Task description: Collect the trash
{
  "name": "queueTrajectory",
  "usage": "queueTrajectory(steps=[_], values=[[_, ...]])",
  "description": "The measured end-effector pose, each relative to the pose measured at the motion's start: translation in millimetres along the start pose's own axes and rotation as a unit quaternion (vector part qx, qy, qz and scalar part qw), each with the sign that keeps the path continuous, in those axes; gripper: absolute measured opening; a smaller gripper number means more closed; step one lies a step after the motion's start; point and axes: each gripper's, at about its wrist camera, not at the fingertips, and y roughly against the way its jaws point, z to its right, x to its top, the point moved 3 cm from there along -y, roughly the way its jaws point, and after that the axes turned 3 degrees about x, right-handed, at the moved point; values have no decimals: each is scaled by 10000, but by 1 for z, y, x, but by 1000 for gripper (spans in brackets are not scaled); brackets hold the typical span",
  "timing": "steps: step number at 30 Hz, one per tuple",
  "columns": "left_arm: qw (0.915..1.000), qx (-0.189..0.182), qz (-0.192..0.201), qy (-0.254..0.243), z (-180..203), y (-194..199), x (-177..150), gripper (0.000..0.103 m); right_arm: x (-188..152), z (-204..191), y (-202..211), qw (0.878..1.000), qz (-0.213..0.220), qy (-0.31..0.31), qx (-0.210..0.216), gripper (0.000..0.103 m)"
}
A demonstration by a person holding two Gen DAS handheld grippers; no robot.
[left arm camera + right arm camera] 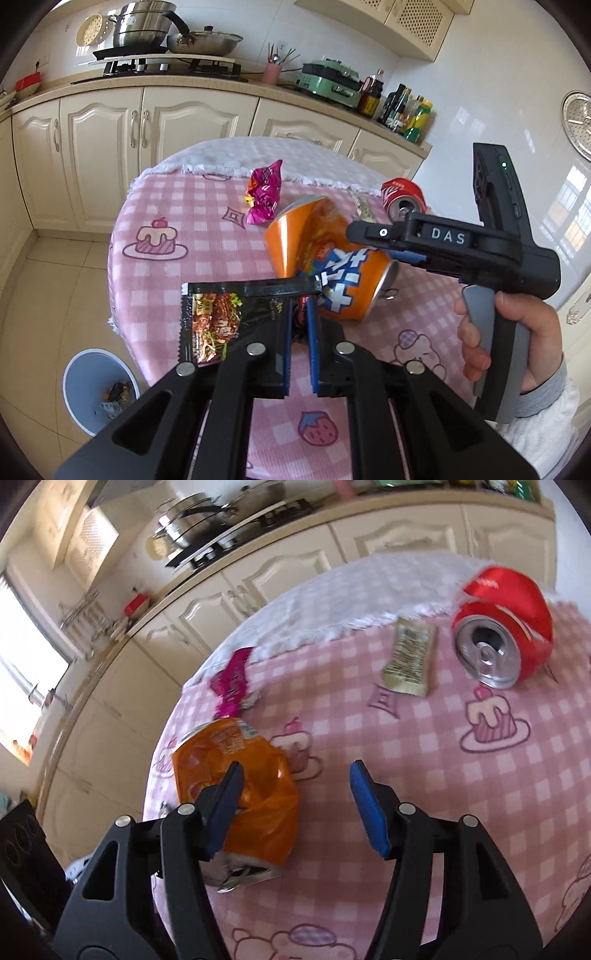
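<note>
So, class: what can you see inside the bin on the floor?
The bin holds a few dark and yellowish wrappers at the bottom. The left claw's arm covers its right rim, so what lies in that part is hidden.

You have bright daylight here, coming from a window (pixel 26 657) that is blown out white in the right wrist view, with glare on the glossy wall tiles (pixel 461 122) in the left. Your left view is sharp. Your right is motion-smeared, and both bend hard inside dark round corners.
</note>
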Motion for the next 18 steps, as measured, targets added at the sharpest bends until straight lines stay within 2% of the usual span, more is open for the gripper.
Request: queueTrajectory(steps=[3,8,9,10,14,16,18], values=[[10000,21,-19,30,0,-4,2,7,2,6,0,9995,-29,-182,240,59],[10000,43,-63,27,0,-12,3,7,0,-1,-5,9948,-334,-350,898,57],[10000,42,-61,32,0,-12,3,7,-1,-5,-5,9925,-365,-358,1107,48],[10000,41,-51,22,0,-12,3,7,0,-7,-3,9917,-348,-376,1182,33],[10000,-25,-19,41,-2,-10,2,7,0,-31,5,9959,-137,195,874,29],[10000,-39,24,52,-4,-6,1,6,0,-41,13,9964,98,447,710,22],[9998,-50,103,131,-10,1,2,6,2,-57,24,9946,487,884,226,17]])
